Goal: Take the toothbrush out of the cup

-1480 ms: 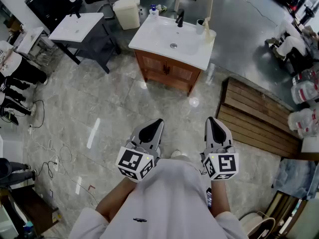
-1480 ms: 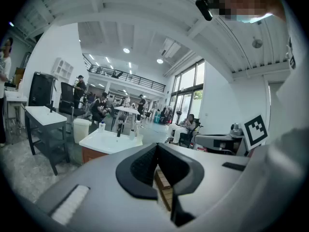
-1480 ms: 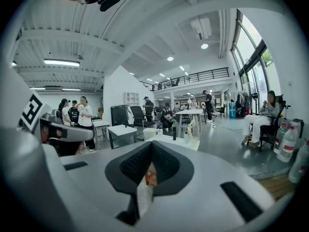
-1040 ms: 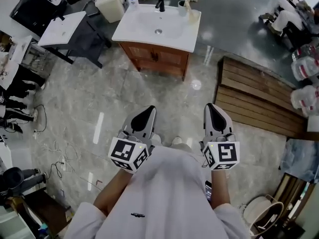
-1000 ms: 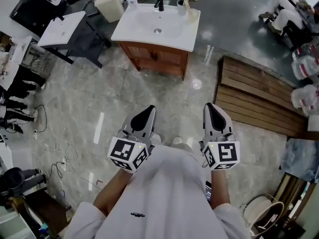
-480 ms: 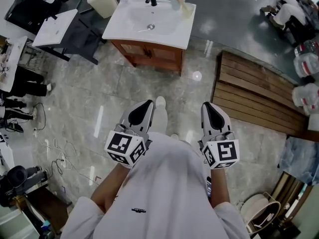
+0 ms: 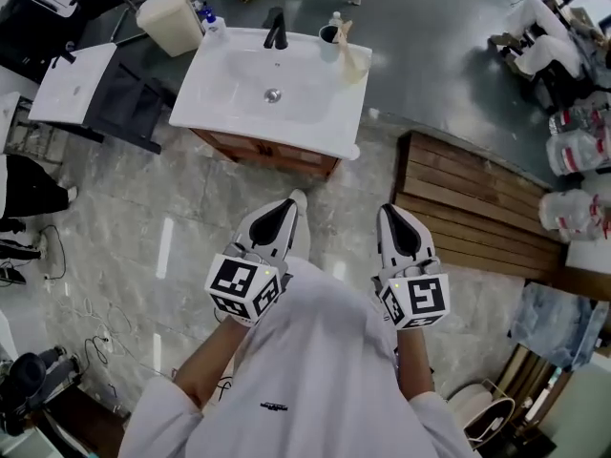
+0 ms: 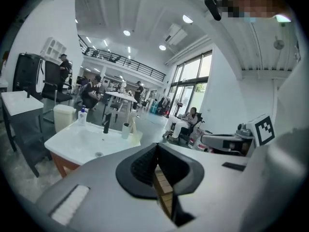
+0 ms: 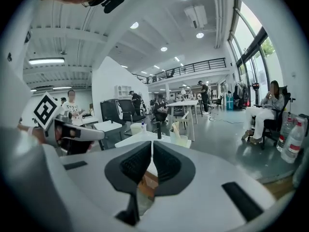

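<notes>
The toothbrush [image 9: 175, 127] stands in the cup [image 7: 328, 34] at the back of the sink surface [image 7: 329, 113], upper centre. The left gripper [image 7: 284, 208] and right gripper [image 7: 389, 214] sit mid-frame, well apart from it, fingers closed together and empty, likely because nothing is within reach.

Two tools [image 7: 284, 208] [image 7: 386, 216], one sink [image 7: 229, 103], one cup [image 7: 328, 33].

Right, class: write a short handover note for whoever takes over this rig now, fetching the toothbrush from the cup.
Left gripper: jaws shut, empty.
Right gripper: jaws shut, empty.
Both are short of the sink.
Cup stands at the sink's back edge, right of the tap, toothbrush in it.
Done: nothing yet.
Left: reach the sink, open one gripper's jaws, grip the toothbrush, lift it out.
</notes>
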A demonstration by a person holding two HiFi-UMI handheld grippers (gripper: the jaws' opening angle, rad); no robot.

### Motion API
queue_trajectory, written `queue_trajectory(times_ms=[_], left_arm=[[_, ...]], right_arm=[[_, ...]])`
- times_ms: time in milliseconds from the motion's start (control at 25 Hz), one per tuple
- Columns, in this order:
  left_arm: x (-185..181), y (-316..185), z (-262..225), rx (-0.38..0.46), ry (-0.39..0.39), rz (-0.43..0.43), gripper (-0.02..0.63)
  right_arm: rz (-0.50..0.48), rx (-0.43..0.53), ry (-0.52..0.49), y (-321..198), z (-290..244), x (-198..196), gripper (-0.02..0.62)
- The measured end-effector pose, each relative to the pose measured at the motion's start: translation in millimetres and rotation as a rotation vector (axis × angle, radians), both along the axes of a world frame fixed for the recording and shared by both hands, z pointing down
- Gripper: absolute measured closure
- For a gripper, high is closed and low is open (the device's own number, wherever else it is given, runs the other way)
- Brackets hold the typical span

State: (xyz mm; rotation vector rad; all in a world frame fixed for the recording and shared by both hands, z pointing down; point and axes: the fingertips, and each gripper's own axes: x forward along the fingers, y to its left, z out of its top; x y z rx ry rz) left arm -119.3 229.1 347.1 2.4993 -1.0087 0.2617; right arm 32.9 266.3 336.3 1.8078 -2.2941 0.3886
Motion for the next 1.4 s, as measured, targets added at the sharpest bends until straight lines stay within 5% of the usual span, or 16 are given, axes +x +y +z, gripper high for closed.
queue_trajectory(times_ms=[280,520,1400], left_arm=[[19.3,-146.0,-21.2,-0.006,0.009,0.041,0.601],[48.4,-220.2,-23.1,-0.009,0.009,0.055,0.601],[144.2,-326.7,19.3,-0.078,-0.044,-0.032,0.597]], right_arm=[[0.001,-0.02,0.042,-143.8,-18.0,16.0,0.588],[0.027,-0.006,0.041,-220.4,-24.5,42.3,0.588],[-0.057,-0.02,-0.024,-312.6,-9.9,105.3,0.588]])
